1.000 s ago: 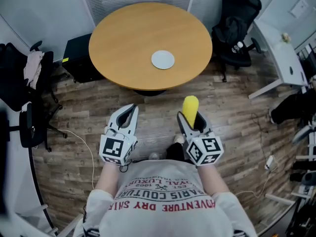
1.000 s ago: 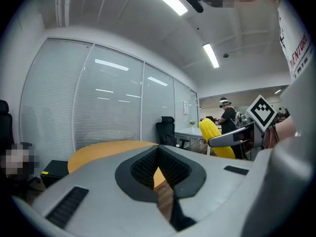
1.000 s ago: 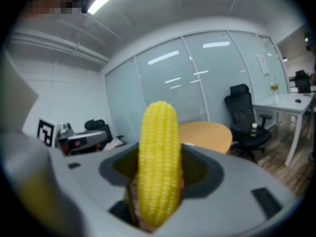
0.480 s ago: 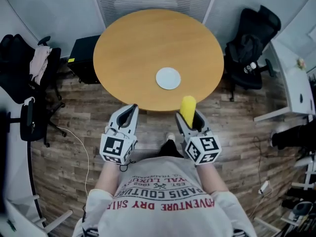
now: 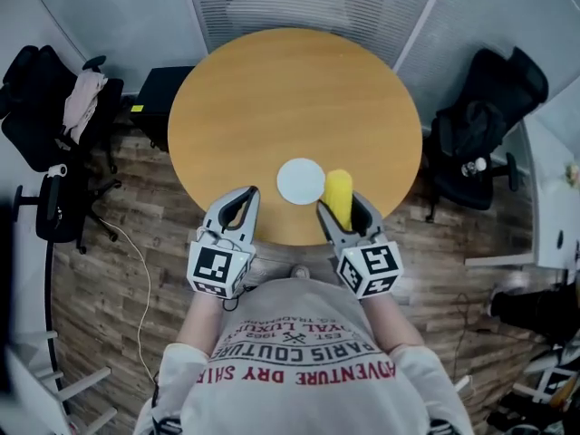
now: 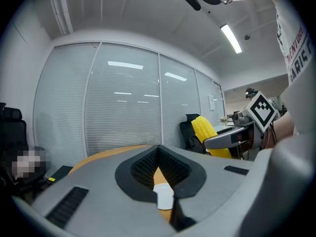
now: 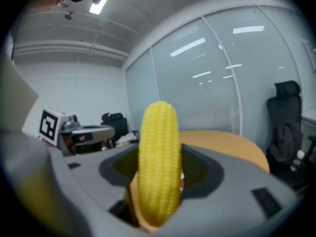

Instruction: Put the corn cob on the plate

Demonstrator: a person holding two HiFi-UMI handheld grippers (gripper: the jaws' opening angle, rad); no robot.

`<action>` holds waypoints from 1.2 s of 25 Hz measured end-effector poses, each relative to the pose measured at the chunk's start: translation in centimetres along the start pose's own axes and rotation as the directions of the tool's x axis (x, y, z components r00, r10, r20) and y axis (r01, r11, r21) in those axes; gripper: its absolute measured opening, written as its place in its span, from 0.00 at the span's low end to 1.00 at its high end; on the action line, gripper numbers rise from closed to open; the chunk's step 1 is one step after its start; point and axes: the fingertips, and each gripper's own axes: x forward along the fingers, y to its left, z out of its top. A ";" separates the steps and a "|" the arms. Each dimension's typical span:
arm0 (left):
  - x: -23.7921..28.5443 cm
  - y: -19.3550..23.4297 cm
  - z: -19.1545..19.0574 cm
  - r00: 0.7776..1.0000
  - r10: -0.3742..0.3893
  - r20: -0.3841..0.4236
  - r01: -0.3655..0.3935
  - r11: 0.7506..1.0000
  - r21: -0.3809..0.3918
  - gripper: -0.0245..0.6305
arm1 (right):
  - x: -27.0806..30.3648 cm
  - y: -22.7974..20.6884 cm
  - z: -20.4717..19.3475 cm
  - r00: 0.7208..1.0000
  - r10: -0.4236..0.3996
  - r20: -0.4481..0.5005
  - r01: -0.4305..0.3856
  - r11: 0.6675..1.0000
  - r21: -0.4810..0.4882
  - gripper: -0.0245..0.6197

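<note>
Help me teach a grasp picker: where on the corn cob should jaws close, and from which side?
Grip the corn cob across its lower part, from the butt end along its length, as the right gripper does now. It is long and round, so jaws on opposite sides seat well, tip left free.

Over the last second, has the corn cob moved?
Yes. The corn cob in the right gripper went forward from over the floor to the table edge, beside the plate.
</note>
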 end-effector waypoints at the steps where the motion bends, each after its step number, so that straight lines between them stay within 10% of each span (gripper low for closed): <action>1: 0.6 0.1 -0.1 1.000 0.010 -0.002 -0.010 1.000 -0.004 0.09 | 0.6 -0.5 0.0 1.000 0.011 -0.006 -0.011 1.000 -0.009 0.45; 18: 6.2 5.6 -2.2 0.998 -0.054 -0.023 0.052 0.994 -0.094 0.09 | 10.7 -3.0 -5.8 0.971 -0.006 -0.239 0.013 1.000 0.026 0.45; 30: 10.1 8.4 -7.8 0.988 -0.096 -0.125 0.077 0.986 -0.149 0.09 | 16.6 -5.2 -15.6 0.869 -0.024 -0.495 0.055 0.997 0.048 0.45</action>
